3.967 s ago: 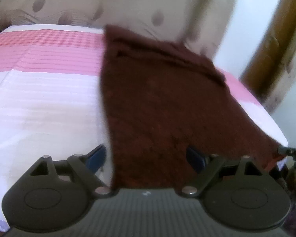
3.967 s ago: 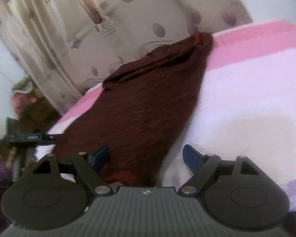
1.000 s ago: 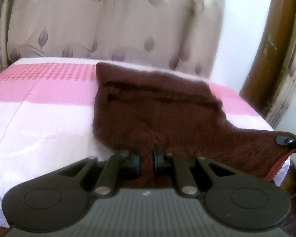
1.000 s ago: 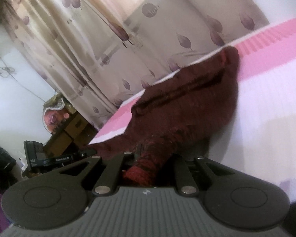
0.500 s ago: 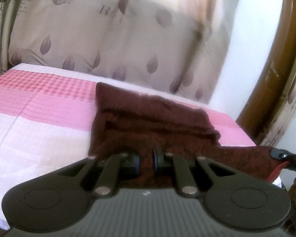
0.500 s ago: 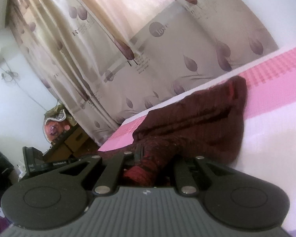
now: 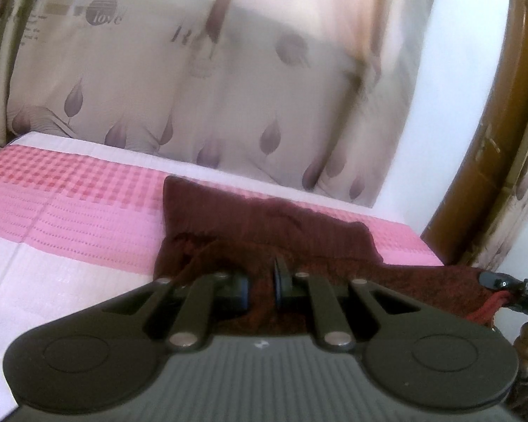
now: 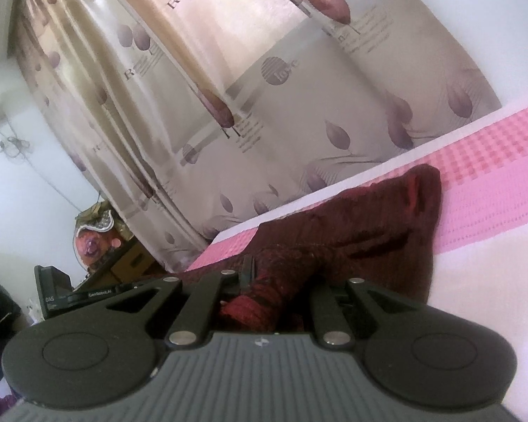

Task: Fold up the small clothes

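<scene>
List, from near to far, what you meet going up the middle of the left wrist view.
Left tongs shut on the maroon garment → pink and white bedspread → leaf-patterned curtain.

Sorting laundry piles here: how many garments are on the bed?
1: a dark red knit garment lies on the pink-and-white bed, its near edge pinched by the left claw and right claw. Others may lie outside view.

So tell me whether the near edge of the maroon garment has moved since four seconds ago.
Yes. The maroon garment has been carried toward the curtain, its near edge pinched by the left gripper.
</scene>
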Demonstrator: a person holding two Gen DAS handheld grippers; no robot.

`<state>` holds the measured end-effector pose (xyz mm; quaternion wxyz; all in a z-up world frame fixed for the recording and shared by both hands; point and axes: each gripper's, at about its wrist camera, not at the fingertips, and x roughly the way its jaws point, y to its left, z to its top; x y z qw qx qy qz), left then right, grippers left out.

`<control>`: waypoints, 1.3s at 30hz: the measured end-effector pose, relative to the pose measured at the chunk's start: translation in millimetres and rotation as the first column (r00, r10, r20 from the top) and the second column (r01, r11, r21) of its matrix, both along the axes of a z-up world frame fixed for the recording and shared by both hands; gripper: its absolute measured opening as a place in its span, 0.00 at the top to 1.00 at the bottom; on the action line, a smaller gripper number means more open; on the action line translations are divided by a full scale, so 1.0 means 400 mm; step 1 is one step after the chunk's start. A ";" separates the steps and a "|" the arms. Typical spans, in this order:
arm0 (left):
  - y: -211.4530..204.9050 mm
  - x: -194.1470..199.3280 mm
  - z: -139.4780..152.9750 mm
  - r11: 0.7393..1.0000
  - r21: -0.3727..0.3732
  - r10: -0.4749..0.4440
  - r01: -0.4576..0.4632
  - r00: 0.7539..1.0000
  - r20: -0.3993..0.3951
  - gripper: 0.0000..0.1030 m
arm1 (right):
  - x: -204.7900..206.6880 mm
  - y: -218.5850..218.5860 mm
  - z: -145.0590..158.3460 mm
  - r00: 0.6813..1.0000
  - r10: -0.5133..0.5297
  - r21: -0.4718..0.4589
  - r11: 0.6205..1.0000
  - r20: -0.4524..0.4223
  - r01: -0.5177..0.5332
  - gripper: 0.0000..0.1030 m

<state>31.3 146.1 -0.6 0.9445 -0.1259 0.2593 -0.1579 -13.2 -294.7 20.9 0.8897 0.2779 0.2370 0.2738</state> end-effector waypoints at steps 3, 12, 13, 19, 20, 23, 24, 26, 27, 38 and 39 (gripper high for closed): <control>0.000 0.014 0.004 1.000 -0.004 0.002 -0.002 1.000 0.002 0.87 | 0.017 -0.002 0.005 1.000 -0.002 0.001 1.000 0.004 0.002 0.86; 0.000 0.059 0.014 1.000 -0.011 0.012 -0.012 1.000 0.001 0.87 | 0.078 -0.008 0.015 1.000 -0.017 0.008 1.000 0.005 0.017 0.86; 0.000 0.066 0.015 1.000 -0.012 0.015 -0.015 1.000 0.000 0.87 | 0.087 -0.010 0.016 1.000 -0.016 0.010 1.000 0.005 0.016 0.86; 0.002 0.100 0.024 1.000 -0.016 0.023 -0.023 1.000 0.001 0.87 | 0.130 -0.012 0.024 1.000 -0.021 0.002 1.000 0.009 0.021 0.86; 0.002 0.107 0.024 1.000 -0.017 0.024 -0.024 1.000 0.000 0.87 | 0.136 -0.012 0.024 1.000 -0.023 0.002 1.000 0.008 0.023 0.86; -0.001 0.128 0.025 0.999 -0.019 0.032 -0.032 0.999 -0.005 0.87 | 0.153 -0.016 0.022 1.000 -0.024 0.004 1.000 0.005 0.024 0.86; -0.001 0.135 0.025 0.999 -0.021 0.032 -0.032 0.999 -0.006 0.87 | 0.161 -0.017 0.020 1.000 -0.026 0.002 1.000 0.002 0.026 0.86; -0.004 0.146 0.027 0.999 -0.020 0.036 -0.037 0.999 -0.005 0.87 | 0.175 -0.019 0.018 0.999 -0.032 0.002 0.999 -0.004 0.032 0.86; -0.005 0.152 0.027 0.999 -0.018 0.037 -0.037 0.999 -0.005 0.87 | 0.183 -0.019 0.017 0.999 -0.033 0.002 0.999 -0.005 0.033 0.86; -0.004 0.241 0.012 0.998 -0.023 0.062 -0.063 0.997 -0.037 0.87 | 0.283 -0.024 0.002 0.998 -0.053 0.001 0.999 -0.042 0.053 0.85; -0.004 0.249 0.010 0.998 -0.022 0.064 -0.065 0.997 -0.040 0.87 | 0.291 -0.026 -0.001 0.997 -0.054 0.003 0.999 -0.047 0.055 0.85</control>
